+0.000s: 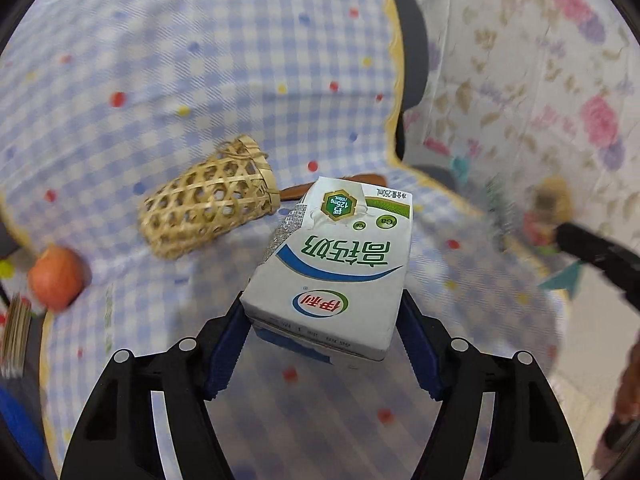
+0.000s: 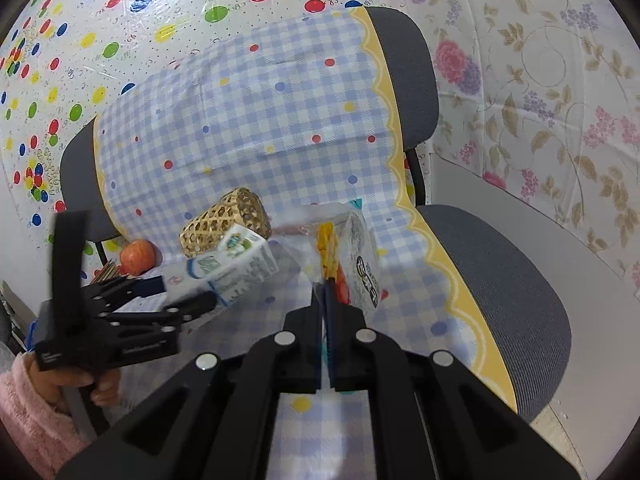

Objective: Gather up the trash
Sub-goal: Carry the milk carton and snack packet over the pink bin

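My left gripper [image 1: 322,312] is shut on a white and green milk carton [image 1: 336,264] and holds it above the checked cloth on the chair seat. The carton [image 2: 236,262] and left gripper [image 2: 176,292] also show in the right wrist view. My right gripper [image 2: 325,280] is shut on the edge of a clear plastic bag [image 2: 352,248] that holds yellow and red wrappers and lies on the seat. A woven bamboo basket [image 1: 212,210] lies on its side behind the carton; it also shows in the right wrist view [image 2: 228,220].
A red apple [image 1: 56,278] sits at the seat's left edge and shows in the right wrist view [image 2: 138,256]. The grey chair [image 2: 500,276] is draped with a blue checked cloth [image 2: 248,128]. Flowered and dotted sheets cover the walls.
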